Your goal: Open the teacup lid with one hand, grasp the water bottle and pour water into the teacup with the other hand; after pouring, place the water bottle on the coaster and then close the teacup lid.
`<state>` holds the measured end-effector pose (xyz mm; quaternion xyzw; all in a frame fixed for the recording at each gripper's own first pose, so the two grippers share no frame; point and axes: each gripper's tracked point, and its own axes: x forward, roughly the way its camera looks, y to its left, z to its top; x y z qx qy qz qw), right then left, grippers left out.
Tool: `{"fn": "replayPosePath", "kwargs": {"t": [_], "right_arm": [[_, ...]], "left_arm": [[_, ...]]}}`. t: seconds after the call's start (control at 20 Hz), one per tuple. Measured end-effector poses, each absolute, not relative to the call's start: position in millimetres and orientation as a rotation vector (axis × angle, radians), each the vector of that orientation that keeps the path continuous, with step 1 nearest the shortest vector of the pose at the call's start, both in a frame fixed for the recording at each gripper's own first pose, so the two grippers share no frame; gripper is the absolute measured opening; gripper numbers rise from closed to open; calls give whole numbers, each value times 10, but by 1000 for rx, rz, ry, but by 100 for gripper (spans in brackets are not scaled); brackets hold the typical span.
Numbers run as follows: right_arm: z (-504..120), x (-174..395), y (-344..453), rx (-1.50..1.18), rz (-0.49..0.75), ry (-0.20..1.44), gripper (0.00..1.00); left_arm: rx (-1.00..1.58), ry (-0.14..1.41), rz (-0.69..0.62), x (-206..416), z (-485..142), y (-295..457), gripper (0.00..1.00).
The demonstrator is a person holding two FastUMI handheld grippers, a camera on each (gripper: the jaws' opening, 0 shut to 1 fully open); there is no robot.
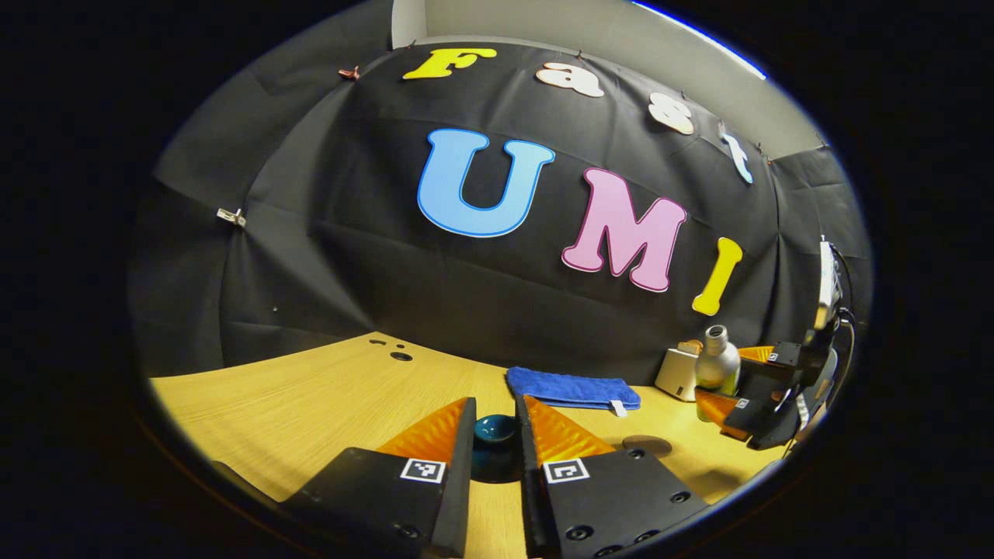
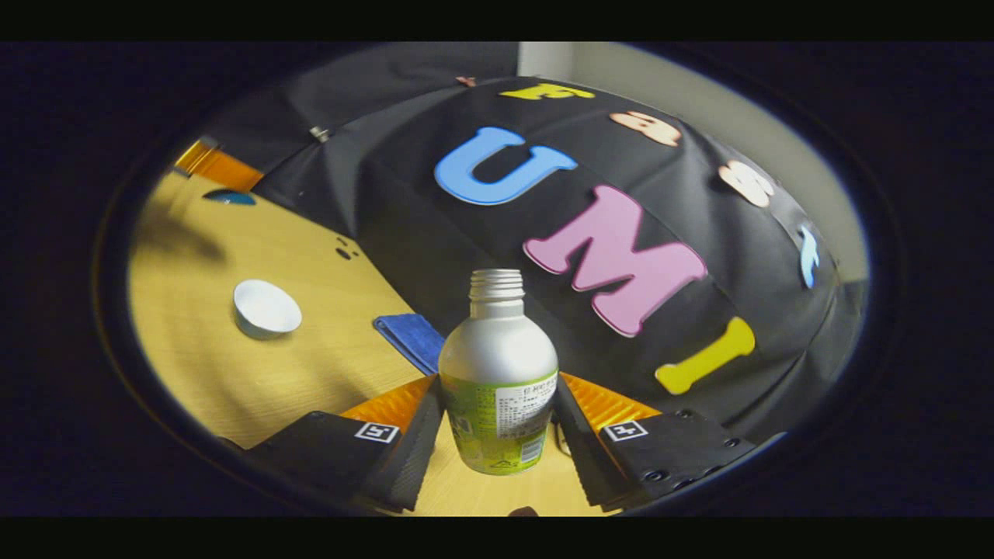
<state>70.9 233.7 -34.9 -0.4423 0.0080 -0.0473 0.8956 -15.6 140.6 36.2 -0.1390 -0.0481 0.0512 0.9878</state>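
Fingers of the left gripper [image 1: 497, 435] pinch the dark blue knob of the teacup lid [image 1: 495, 428], which sits squarely between the jaws above the wooden table [image 1: 311, 404]; whether the lid is lifted off its cup cannot be told. Just behind lies a folded blue cloth [image 1: 573, 388], and a round dark coaster [image 1: 647, 445] rests on the table to the right. In the right gripper view, the right gripper [image 2: 497, 423] clamps the water bottle [image 2: 498, 380] around its labelled body, both fingers pressing its sides, the uncapped neck upright. A white teacup [image 2: 266, 308] stands open on the table, well apart to the left of the bottle.
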Motion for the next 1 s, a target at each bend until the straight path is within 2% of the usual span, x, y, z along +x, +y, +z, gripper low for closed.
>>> {"fn": "replayPosePath", "kwargs": {"t": [0.05,0.2,0.25,0.3,0.45,0.65,0.75,0.8,0.85,0.9,1.0], "right_arm": [[-397,622,2419,-981,-80,26,80],[-629,413,2720,-1182,-40,50,80],[-733,376,2820,-1228,-21,62,80],[-828,312,2908,-1262,-3,72,80],[-1013,169,3201,-1362,51,90,80],[-1381,-54,3481,-1521,80,64,80],[-1439,-103,3564,-1583,89,52,76],[-1451,-107,3588,-1608,93,48,80],[-1486,-156,3614,-1630,97,47,76],[-1517,-159,3618,-1651,103,45,79],[-1567,-222,3650,-1699,112,42,79]], "left_arm": [[-276,-96,103,-161,368,1415,31],[-271,-95,109,-161,355,1462,31],[-276,-91,113,-158,348,1482,34],[-282,-90,112,-154,332,1498,31],[-294,-85,122,-147,308,1552,31],[-296,-81,117,-143,304,1536,31],[-295,-78,119,-129,286,1547,31],[-295,-77,121,-131,280,1556,31],[-294,-76,123,-134,277,1564,31],[-293,-75,127,-131,271,1571,31],[-290,-76,129,-141,280,1582,31]]}}
